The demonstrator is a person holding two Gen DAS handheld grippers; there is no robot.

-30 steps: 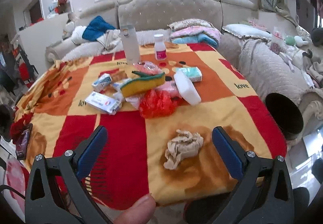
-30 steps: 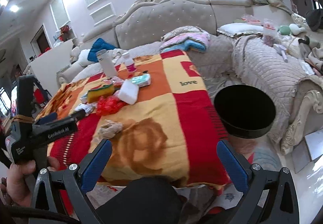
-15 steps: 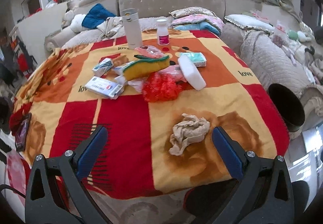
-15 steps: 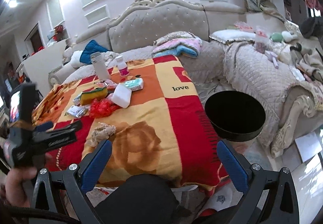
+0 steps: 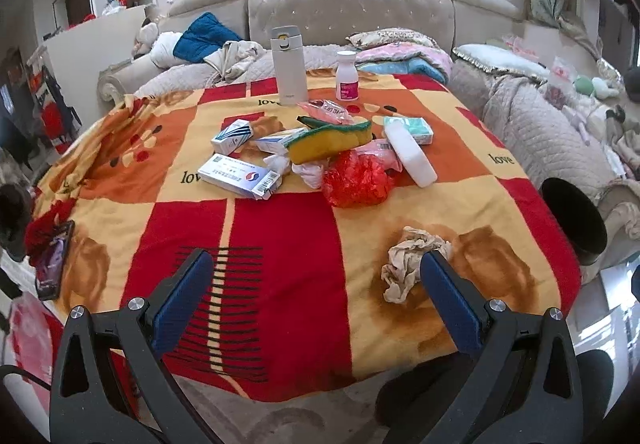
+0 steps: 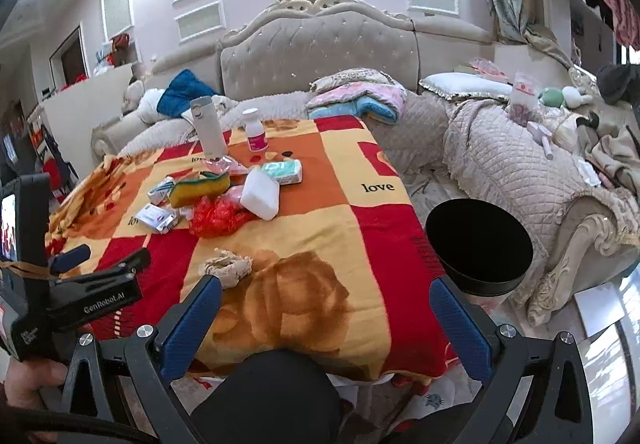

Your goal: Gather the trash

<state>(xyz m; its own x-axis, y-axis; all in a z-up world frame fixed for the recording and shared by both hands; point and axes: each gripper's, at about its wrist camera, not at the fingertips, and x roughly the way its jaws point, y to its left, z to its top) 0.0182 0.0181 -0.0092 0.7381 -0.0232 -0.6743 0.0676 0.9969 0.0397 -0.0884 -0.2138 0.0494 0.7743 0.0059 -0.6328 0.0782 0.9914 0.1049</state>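
Holding our left gripper [image 5: 316, 264] with its blue pads spread wide at the bottom of the left wrist frame, we grip nothing. At left of centre lie medicine boxes [image 5: 239, 175], then a yellow sponge [image 5: 330, 139] and a red plastic bag [image 5: 356, 179] on the checked blanket [image 5: 280, 244]. Lower right of centre, the crumpled tissue [image 5: 412, 262] sits just beside our right-hand pad [image 5: 448, 300]. At the right edge stands the black bin [image 5: 576, 219]. In the right wrist frame, our right gripper [image 6: 326, 298] is likewise wide and empty, the tissue by its left pad.
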